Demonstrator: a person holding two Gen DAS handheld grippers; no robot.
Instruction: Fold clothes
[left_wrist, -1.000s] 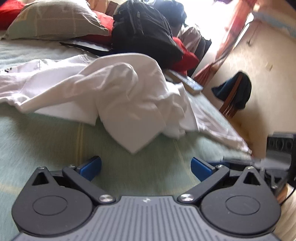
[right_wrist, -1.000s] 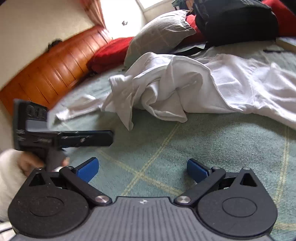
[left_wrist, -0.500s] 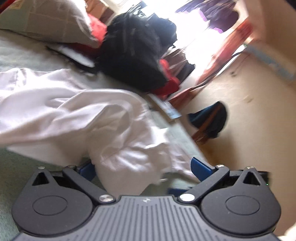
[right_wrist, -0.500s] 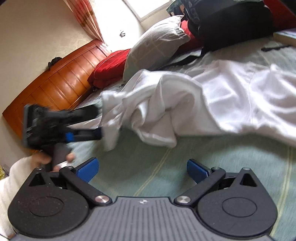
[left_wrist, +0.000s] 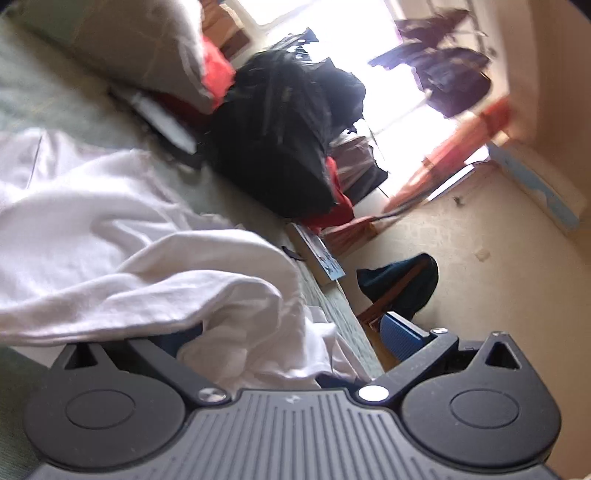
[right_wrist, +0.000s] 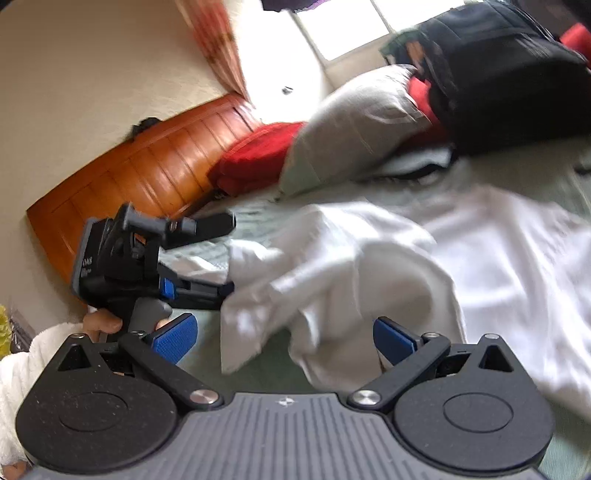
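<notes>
A crumpled white garment (left_wrist: 122, 254) lies on the green bedspread (left_wrist: 33, 99). My left gripper (left_wrist: 291, 332) is open, with a fold of the garment lying between its blue fingers; the left finger is hidden under cloth. In the right wrist view the garment (right_wrist: 369, 273) spreads across the bed, and the left gripper (right_wrist: 229, 254) shows at its left end, jaws apart around the cloth. My right gripper (right_wrist: 284, 338) is open, with the garment's near edge between its fingers.
A grey pillow (right_wrist: 354, 122), red cushions (right_wrist: 255, 155) and a black backpack (left_wrist: 273, 147) lie at the head of the bed. A wooden headboard (right_wrist: 147, 166) stands left. A chair with dark clothing (left_wrist: 402, 284) stands beyond the bed edge.
Both grippers have moved forward to the garment. The left one tilted and pushed its open fingers around a fold. The right one came close to the near edge.
</notes>
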